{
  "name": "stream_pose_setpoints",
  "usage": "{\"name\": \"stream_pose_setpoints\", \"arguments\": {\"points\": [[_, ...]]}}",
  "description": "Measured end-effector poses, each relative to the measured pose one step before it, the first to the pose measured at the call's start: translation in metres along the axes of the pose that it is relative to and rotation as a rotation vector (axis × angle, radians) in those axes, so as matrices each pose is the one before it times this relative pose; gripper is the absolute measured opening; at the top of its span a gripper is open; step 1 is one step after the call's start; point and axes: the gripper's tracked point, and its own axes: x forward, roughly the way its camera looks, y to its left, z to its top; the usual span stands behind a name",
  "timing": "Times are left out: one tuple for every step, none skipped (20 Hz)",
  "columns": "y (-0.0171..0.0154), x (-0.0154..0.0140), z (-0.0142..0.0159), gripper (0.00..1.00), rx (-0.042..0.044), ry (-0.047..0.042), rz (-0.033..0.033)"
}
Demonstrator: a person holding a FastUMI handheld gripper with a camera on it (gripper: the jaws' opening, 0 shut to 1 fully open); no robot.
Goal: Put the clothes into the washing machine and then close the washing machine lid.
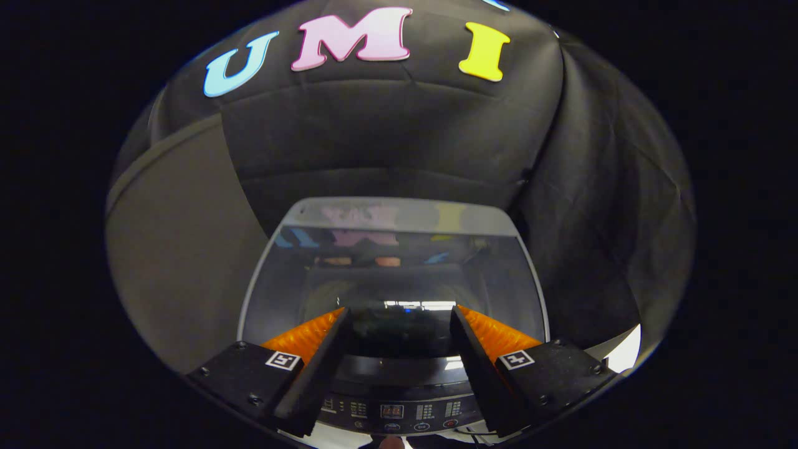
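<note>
The gripper (399, 315) hovers with fingers spread wide and empty over the closed, grey-framed glass washing machine lid (393, 274), which stretches beyond them.

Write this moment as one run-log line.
gripper: open, holding nothing | washing machine lid: closed, glass, just ahead of the gripper | control panel: between the fingers, below

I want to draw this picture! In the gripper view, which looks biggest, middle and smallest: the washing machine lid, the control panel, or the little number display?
1. Washing machine lid, the glassy cover ahead of the open gripper.
2. Control panel, the strip between the fingers; it sits nearest the camera and is partly hidden.
3. Number display on that panel.
</note>
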Motion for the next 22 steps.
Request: {"name": "stream_pose_setpoints", "arguments": {"points": [[0.0045, -0.0082, 0.02002, 0.99, 0.0224, -0.05252, 0.01075], [0.00545, -0.00782, 0.02028, 0.99, 0.01996, -0.05163, 0.01073], [0.0045, -0.00848, 0.01865, 0.99, 0.013, -0.04302, 0.01003], [0.00419, -0.0089, 0.01825, 0.99, 0.00645, -0.041, 0.00918], [0.00274, -0.01076, 0.01453, 0.99, 0.00049, -0.03834, 0.00458], [0.00255, -0.00791, 0.01672, 0.99, 0.00074, -0.03799, 0.00705], [0.00265, -0.00492, 0.01739, 0.99, 0.00516, -0.04287, 0.00699], [0.00572, -0.00555, 0.01961, 0.99, 0.00808, -0.05166, 0.0155], [0.00452, -0.0037, 0.01712, 0.99, 0.00552, -0.04396, 0.01068], [0.0019, -0.00382, 0.0118, 0.98, 0.00282, -0.03503, 0.00737], [0.00302, -0.0045, 0.01578, 0.98, 0.00151, -0.03995, 0.00702], [0.00486, -0.00363, 0.01455, 0.98, 0.00441, -0.03703, 0.00641], [0.00205, -0.00516, 0.01541, 0.98, 0.00215, -0.04133, 0.00304], [0.00209, -0.0027, 0.01107, 0.98, -0.00211, -0.02902, -0.00038], [0.00217, -0.00367, 0.00959, 0.98, -0.00447, -0.02145, 0.00341], [0.00193, -0.00252, 0.0096, 0.98, -0.00752, -0.01995, 0.00024], [0.00352, -0.00438, 0.01091, 0.98, -0.00951, -0.02249, 0.00591], [0.00118, -0.00181, 0.01012, 0.98, -0.00848, -0.02162, 0.00345], [0.00014, -0.00367, 0.01034, 0.98, -0.00574, -0.01777, 0.0025], [0.00061, -0.00268, 0.00611, 0.98, 0.00121, -0.01239, 0.00357], [0.00187, 0.00012, 0.00555, 0.98, 0.0029, -0.01574, 0.00155], [-0.00068, -0.00093, 0.00158, 0.98, 0.00503, -0.00375, 0.0012]]}}
